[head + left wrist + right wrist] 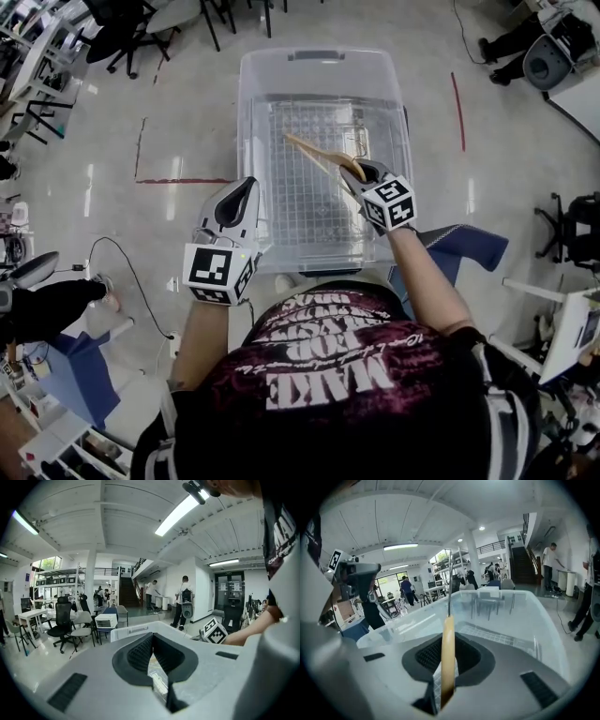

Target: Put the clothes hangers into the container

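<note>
A clear plastic container (323,58) with a gridded bottom stands on the floor in front of me. My right gripper (356,173) is shut on a wooden clothes hanger (317,154), which hangs above the container's inside, tilted up to the left. In the right gripper view the hanger's wooden bar (447,658) stands between the pads of my right gripper (447,639), its metal hook (449,585) pointing up, with the container wall (525,616) behind. My left gripper (247,183) hovers by the container's front left corner. In the left gripper view my left gripper (153,637) has its tips together and holds nothing.
Red tape lines (183,180) mark the floor left of the container, and another runs at its right (457,111). Office chairs (141,28) stand at the far left. A blue seat (469,246) is close at my right. A cable (131,272) lies at the left.
</note>
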Action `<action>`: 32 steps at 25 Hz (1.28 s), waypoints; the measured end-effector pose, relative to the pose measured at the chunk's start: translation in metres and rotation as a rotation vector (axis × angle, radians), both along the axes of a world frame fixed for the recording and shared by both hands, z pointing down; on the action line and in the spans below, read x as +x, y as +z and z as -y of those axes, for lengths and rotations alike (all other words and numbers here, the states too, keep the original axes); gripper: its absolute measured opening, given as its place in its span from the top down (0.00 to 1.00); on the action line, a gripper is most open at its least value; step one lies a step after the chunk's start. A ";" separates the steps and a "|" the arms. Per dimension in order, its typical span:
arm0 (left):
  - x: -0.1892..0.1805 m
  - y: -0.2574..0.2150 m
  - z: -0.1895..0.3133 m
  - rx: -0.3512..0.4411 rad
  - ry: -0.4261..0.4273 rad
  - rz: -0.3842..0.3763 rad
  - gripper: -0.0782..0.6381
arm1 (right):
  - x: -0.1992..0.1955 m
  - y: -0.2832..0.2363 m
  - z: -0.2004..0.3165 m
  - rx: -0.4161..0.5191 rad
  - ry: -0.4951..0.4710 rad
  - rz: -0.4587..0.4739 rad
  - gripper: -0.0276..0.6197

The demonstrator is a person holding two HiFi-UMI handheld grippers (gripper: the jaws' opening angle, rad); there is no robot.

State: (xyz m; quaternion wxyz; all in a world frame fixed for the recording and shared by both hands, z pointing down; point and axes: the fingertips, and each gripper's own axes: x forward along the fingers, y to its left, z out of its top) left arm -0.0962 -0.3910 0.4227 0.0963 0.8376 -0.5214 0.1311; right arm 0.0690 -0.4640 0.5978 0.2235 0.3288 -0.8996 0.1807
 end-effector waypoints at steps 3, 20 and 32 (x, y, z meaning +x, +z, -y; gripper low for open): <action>-0.001 -0.002 -0.004 -0.004 -0.012 0.005 0.88 | -0.004 0.037 -0.002 -0.068 -0.020 -0.028 0.86; -0.033 -0.004 -0.044 -0.045 -0.119 0.043 0.88 | -0.022 0.174 -0.011 -0.474 -0.016 0.116 0.85; -0.035 0.002 -0.062 -0.064 -0.041 0.066 0.88 | 0.045 0.217 -0.016 -0.523 0.188 -0.297 0.50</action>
